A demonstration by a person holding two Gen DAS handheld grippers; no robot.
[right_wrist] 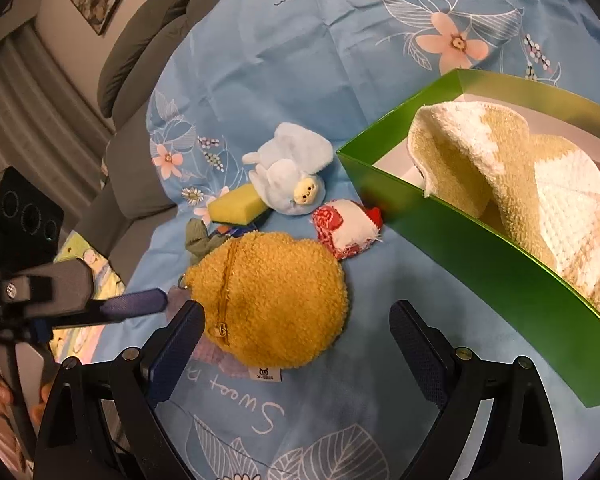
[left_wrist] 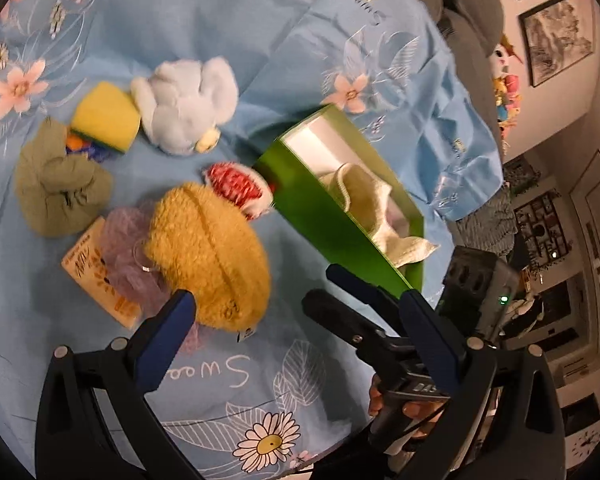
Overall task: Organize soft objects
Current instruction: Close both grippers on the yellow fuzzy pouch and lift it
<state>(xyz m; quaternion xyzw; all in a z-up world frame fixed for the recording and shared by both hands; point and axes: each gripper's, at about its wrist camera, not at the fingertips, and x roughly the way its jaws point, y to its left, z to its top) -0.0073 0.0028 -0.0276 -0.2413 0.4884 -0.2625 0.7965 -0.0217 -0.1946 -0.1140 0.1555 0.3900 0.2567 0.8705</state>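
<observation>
— Pouch (right_wrist: 274, 300), the fuzzy yellow one: where does it sit?

— Just ahead of the right gripper (right_wrist: 298, 322), nearer its left finger than its right; it lies flat on the blue cloth (right_wrist: 260, 60), zip up, label toward the tool; nothing is held, and the jaws stand wide.

— And the left gripper (left_wrist: 300, 306)?

— Spread wide too, holding nothing; the same pouch (left_wrist: 210, 256) lies by its left finger, and the right gripper's dark fingers cross in front of its right finger; a hand shows below them, gripping that tool.

— What else is ahead?

— Beyond the pouch, a red and white patch (right_wrist: 346, 224); past that, a pale blue plush (right_wrist: 290, 172) face up, with a yellow sponge (right_wrist: 238, 204) touching its left side; an olive cloth bundle (right_wrist: 200, 236) peeps out from behind the pouch, to the left.

— The left view shows more?

— Yes; a lilac mesh puff (left_wrist: 130, 252) pressed against the pouch, lying on a small orange packet (left_wrist: 96, 276); something orange and blue lies under the sponge, too hidden to name.

— The box?

— Green box (right_wrist: 480, 248), open, ahead and right of the right gripper, close to its right finger; a cream and white towel (right_wrist: 512, 184) lies heaped in it, one corner spilling over the near end in the left view; the patch lies just beside the box's corner; whether they touch I cannot tell.
</observation>
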